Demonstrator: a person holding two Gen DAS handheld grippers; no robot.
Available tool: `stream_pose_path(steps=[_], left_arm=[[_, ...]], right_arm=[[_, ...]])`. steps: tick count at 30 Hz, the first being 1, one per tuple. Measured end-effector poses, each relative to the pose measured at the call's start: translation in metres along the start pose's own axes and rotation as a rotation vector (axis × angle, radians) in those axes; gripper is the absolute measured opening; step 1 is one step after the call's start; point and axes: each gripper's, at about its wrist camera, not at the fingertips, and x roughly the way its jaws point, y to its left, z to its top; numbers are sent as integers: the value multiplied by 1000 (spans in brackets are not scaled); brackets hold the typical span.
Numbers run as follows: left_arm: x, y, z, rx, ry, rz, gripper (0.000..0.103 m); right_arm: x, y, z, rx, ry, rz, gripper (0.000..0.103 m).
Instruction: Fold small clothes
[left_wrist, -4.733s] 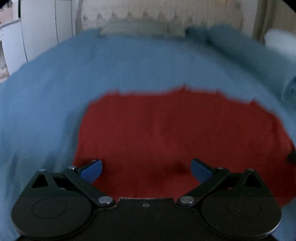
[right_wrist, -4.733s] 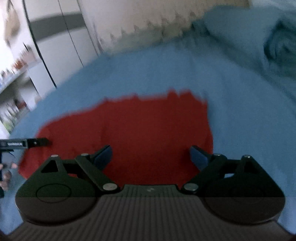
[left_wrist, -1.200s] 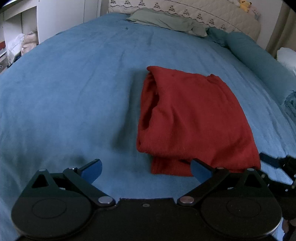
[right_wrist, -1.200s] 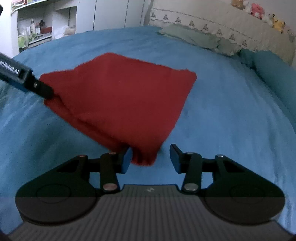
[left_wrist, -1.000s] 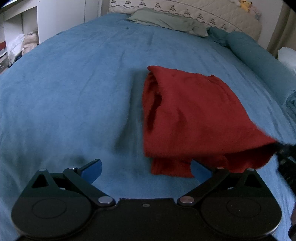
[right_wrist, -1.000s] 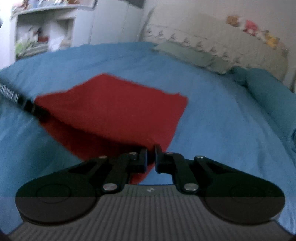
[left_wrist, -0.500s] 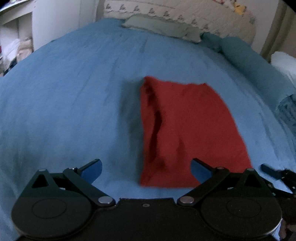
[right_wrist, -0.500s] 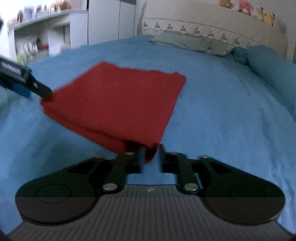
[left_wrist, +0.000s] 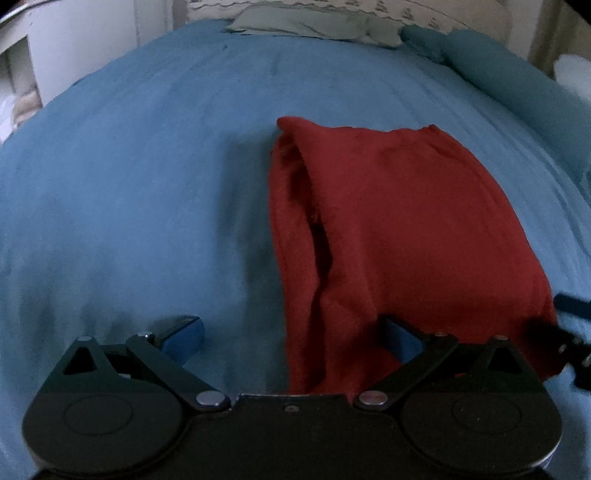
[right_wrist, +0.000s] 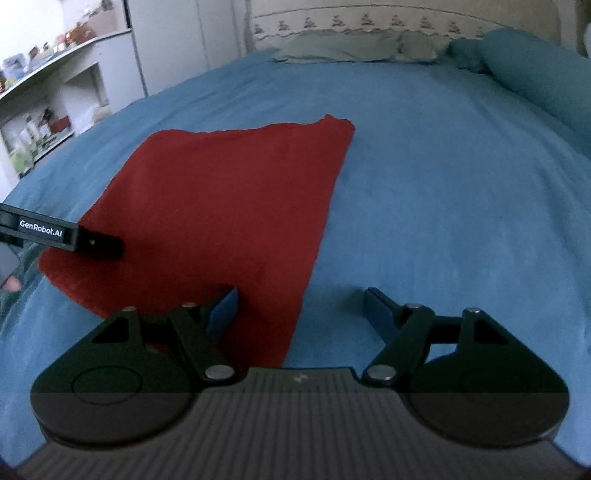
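Folded red knit garment (left_wrist: 406, 221) lying flat on the blue fleece bedspread (left_wrist: 129, 184)
Left gripper (left_wrist: 291, 332) stands wide, clasping nothing; its view alone shows the layered fold edge. Right gripper (right_wrist: 299, 306) is opening, cloth corner loose between the jaws; its view alone shows white shelves (right_wrist: 48, 110)

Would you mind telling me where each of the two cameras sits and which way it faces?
Left wrist: on the left gripper, looking down along its open fingers over the folded red knit cloth on the blue bedspread; the right gripper's tip shows at right.
Right wrist: on the right gripper, jaws opening, cloth corner between them unpressed; the left gripper's finger and a fingertip show at left.
Shared: cloth, bedspread, grey-green pillow.
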Motion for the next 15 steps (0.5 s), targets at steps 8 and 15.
stream_pose_path(steps=[8, 15], left_arm=[[8, 28, 59, -49, 36, -97, 103], [61, 45, 80, -213, 133, -285, 103]], right_arm=[[-17, -26, 58, 84, 27, 110, 103], [52, -45, 93, 296, 268, 215, 101]])
